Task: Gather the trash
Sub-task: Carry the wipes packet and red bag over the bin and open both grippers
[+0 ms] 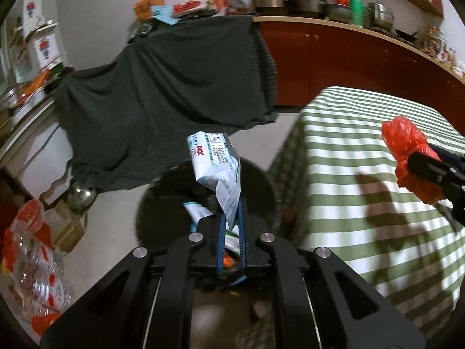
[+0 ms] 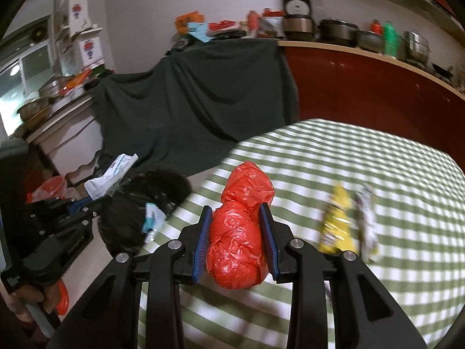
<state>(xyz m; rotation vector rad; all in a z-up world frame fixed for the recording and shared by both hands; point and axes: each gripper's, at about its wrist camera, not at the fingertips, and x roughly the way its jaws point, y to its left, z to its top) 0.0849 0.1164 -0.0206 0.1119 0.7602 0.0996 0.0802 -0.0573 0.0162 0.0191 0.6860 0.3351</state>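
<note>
Left gripper (image 1: 231, 218), jaws pinched on the white-blue wrapper (image 1: 213, 160), hangs directly above the black bin (image 1: 261, 180). Right gripper (image 2: 237, 229) clamps the red bag (image 2: 241, 232) lengthwise over the striped table (image 2: 377, 151), right of the bin, farther off.

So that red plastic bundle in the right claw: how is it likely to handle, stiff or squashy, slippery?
The red plastic bundle probably squashes easily: it looks pinched narrower where the right claw presses it. Its crinkled, glossy film suggests it is light and possibly slippery. The free end beyond the pads holds its shape, so likely stuffed, not floppy.
</note>
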